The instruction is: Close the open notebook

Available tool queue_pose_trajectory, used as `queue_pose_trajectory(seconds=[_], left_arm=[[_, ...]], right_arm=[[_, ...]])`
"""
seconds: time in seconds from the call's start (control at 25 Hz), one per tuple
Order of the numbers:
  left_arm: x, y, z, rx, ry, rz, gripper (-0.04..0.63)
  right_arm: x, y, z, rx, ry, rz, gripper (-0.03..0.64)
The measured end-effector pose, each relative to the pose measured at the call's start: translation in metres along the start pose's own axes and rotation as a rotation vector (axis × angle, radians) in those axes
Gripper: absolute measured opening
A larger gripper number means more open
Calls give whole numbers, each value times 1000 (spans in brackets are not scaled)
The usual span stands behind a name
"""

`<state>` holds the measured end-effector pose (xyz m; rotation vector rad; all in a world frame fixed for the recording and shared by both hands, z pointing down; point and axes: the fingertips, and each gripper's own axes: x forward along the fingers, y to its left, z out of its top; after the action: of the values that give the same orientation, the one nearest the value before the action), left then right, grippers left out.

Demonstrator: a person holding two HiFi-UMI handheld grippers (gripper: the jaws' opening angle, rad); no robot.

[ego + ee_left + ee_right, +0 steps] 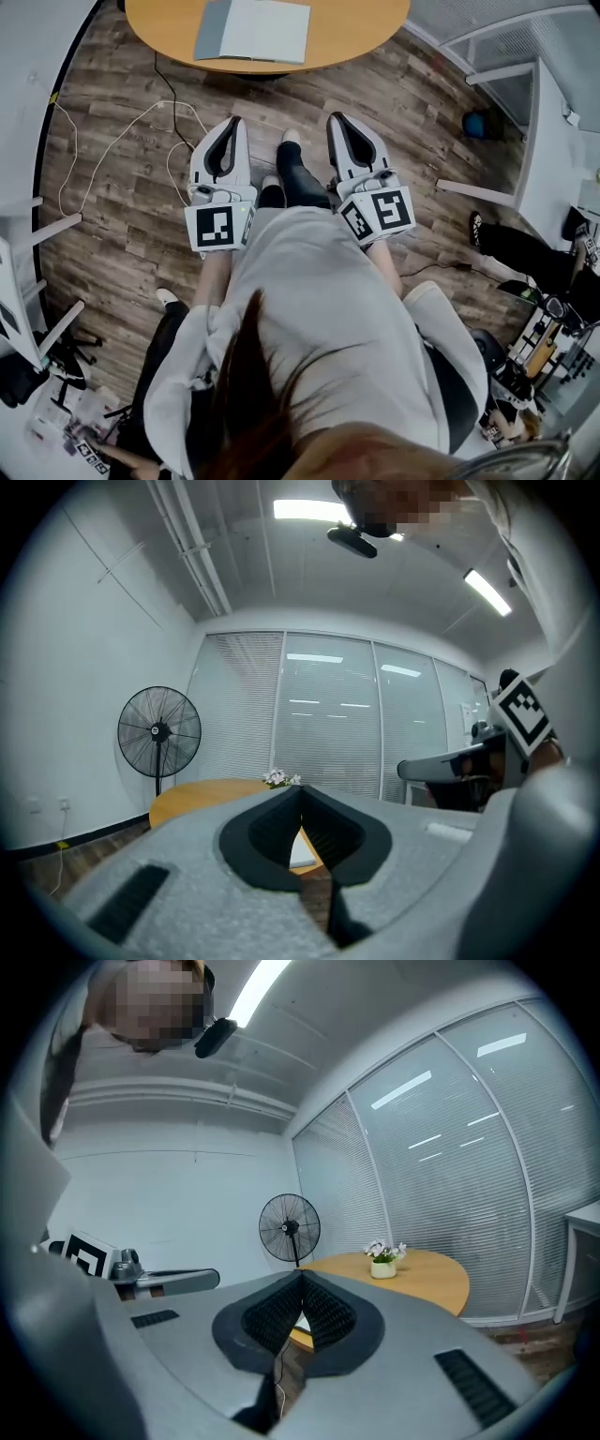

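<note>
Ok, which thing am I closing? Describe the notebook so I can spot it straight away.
Find the round wooden table straight ahead. The notebook lies open and flat near its front edge. It is pale, flat and rectangular, unlike the small pot of white flowers that shares the table.

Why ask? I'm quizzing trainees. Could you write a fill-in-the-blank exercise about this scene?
The notebook on the round table lies ____.
The left claw and the right claw are both ____, holding nothing.
The small pot on the table holds white ____.
Missing words: open; shut; flowers.
</note>
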<state>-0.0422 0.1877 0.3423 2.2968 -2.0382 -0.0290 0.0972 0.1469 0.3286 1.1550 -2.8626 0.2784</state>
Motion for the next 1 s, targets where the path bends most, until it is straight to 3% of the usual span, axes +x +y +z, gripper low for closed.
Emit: queue_pose_trajectory(seconds=[0.64, 1.0], left_arm=[[163, 48, 12, 12, -19, 80, 17], [220, 58, 11, 0, -19, 89, 17]], right_arm=[[146, -111, 26, -14, 22, 76, 3], [186, -156, 26, 8, 50, 67, 3]])
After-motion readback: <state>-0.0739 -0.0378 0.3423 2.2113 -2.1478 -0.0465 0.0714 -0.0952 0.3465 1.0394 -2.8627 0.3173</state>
